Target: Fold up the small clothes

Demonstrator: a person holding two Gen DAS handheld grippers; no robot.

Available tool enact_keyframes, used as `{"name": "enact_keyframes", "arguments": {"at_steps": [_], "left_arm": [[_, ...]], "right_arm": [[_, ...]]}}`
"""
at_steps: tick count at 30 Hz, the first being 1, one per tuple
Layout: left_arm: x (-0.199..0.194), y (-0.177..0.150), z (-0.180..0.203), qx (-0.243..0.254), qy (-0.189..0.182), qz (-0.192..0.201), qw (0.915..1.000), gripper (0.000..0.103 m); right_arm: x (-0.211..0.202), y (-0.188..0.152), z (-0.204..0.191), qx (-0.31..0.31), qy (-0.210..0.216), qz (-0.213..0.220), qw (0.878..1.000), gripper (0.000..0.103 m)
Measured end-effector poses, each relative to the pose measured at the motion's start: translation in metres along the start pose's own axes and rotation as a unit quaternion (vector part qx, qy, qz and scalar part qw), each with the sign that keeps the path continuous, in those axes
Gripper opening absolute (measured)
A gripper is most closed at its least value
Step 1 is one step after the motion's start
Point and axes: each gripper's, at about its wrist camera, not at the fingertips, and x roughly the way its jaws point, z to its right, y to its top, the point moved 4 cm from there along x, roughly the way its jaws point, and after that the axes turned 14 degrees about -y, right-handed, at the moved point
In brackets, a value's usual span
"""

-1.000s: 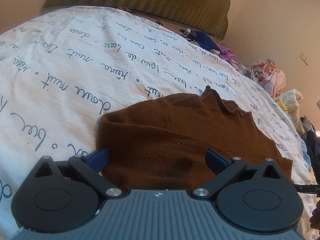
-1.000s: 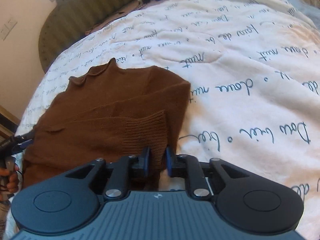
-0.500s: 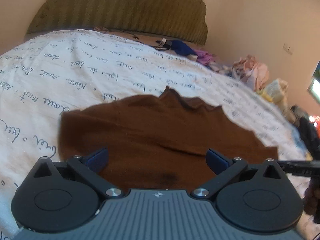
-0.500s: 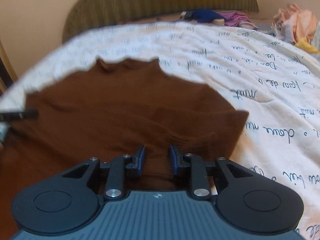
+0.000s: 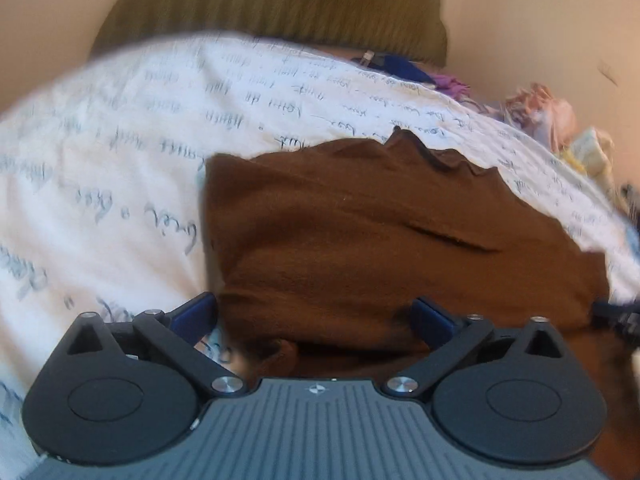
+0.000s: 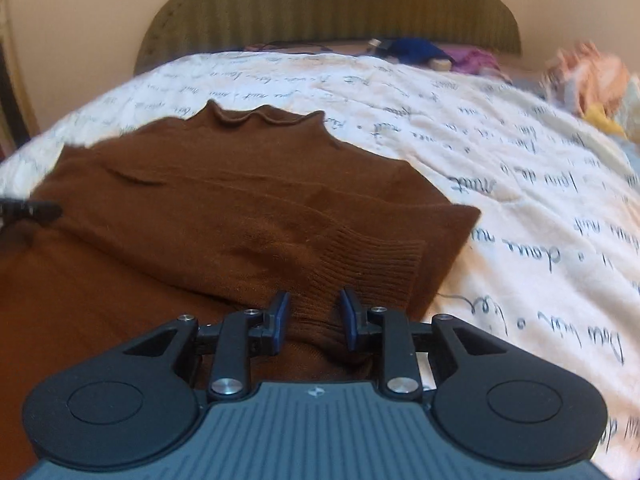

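1. While the brown sweater (image 6: 224, 208) lies flat on the bed (image 6: 500, 168), collar away, its ribbed cuff (image 6: 360, 264) is straddled by the right claw (image 6: 313, 316), jaws narrowly apart, not clamped.
2. The left claw (image 5: 316, 312) is spread wide over the hem.
3. The cuff is judged nearer the right claw.

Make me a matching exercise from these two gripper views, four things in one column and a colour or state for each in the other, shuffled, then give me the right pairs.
Things:
1. sweater
2. bedspread
3. left gripper
4. headboard

Colours or states:
A. olive green, ribbed
B. jaws spread wide apart
C. brown, lying on the bed with a sleeve folded across it
D. white with dark handwriting print

Pairs: 1-C, 2-D, 3-B, 4-A
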Motion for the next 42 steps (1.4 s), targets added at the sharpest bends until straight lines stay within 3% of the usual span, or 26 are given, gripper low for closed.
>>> {"name": "enact_keyframes", "arguments": {"at_steps": [2, 4, 6, 7, 10, 13, 14, 16, 19, 21, 24, 26, 28, 29, 30, 33, 42], "left_arm": [[-0.011, 0.003, 0.004, -0.017, -0.010, 0.006, 0.9998, 0.097], [-0.030, 0.006, 0.018, -0.004, -0.033, 0.040, 0.9986, 0.100], [-0.044, 0.009, 0.038, 0.025, -0.044, 0.070, 0.9963, 0.103], [-0.045, 0.011, 0.045, 0.030, -0.055, 0.077, 0.9950, 0.103], [-0.023, 0.010, 0.061, 0.035, -0.066, 0.061, 0.9953, 0.103], [0.011, -0.005, 0.050, 0.022, -0.032, -0.001, 0.9993, 0.103], [0.015, -0.010, 0.050, 0.037, -0.027, -0.002, 0.9989, 0.103], [0.014, -0.017, 0.053, 0.066, -0.014, -0.011, 0.9977, 0.103], [-0.006, -0.014, 0.052, 0.036, -0.020, -0.010, 0.9991, 0.103], [-0.029, -0.015, 0.056, 0.014, -0.053, 0.003, 0.9985, 0.103], [-0.059, -0.030, 0.068, 0.010, -0.074, 0.015, 0.9971, 0.103], [-0.073, -0.052, 0.074, 0.007, -0.093, -0.004, 0.9957, 0.103], [-0.077, -0.079, 0.073, -0.010, -0.094, -0.035, 0.9949, 0.103], [-0.077, -0.091, 0.070, -0.011, -0.088, -0.048, 0.9948, 0.103], [-0.083, -0.102, 0.072, 0.009, -0.085, -0.036, 0.9956, 0.103], [-0.100, -0.125, 0.081, 0.054, -0.050, -0.048, 0.9961, 0.103], [-0.146, -0.172, 0.100, 0.066, -0.024, -0.061, 0.9957, 0.103]], "right_arm": [[-0.013, 0.004, 0.001, 0.016, -0.004, 0.007, 1.000, 0.029], [-0.023, 0.005, 0.000, 0.025, -0.010, 0.018, 0.999, 0.042], [-0.025, 0.003, -0.003, 0.037, 0.008, 0.015, 0.999, 0.079], [-0.025, 0.003, -0.006, 0.040, 0.016, 0.019, 0.999, 0.083], [-0.022, 0.001, -0.011, 0.050, 0.007, 0.042, 0.998, 0.083], [0.000, -0.012, -0.013, 0.042, -0.030, -0.008, 0.999, 0.088], [0.008, -0.018, -0.014, 0.025, -0.049, -0.033, 0.998, 0.095], [0.001, -0.026, -0.008, 0.036, -0.035, -0.018, 0.999, 0.096], [-0.022, -0.030, -0.006, 0.039, -0.039, 0.000, 0.999, 0.097], [-0.043, -0.034, -0.006, 0.050, -0.035, 0.022, 0.998, 0.097], [-0.074, -0.049, -0.022, 0.067, 0.013, 0.038, 0.997, 0.097], [-0.093, -0.062, -0.040, 0.054, 0.031, 0.049, 0.997, 0.097], [-0.101, -0.077, -0.058, 0.029, 0.051, 0.032, 0.998, 0.098], [-0.097, -0.085, -0.065, 0.017, 0.045, 0.006, 0.999, 0.098], [-0.095, -0.095, -0.070, 0.012, 0.031, -0.018, 0.999, 0.098], [-0.112, -0.115, -0.084, -0.023, -0.012, 0.005, 1.000, 0.099], [-0.141, -0.148, -0.092, 0.009, -0.049, 0.002, 0.999, 0.101]]}}
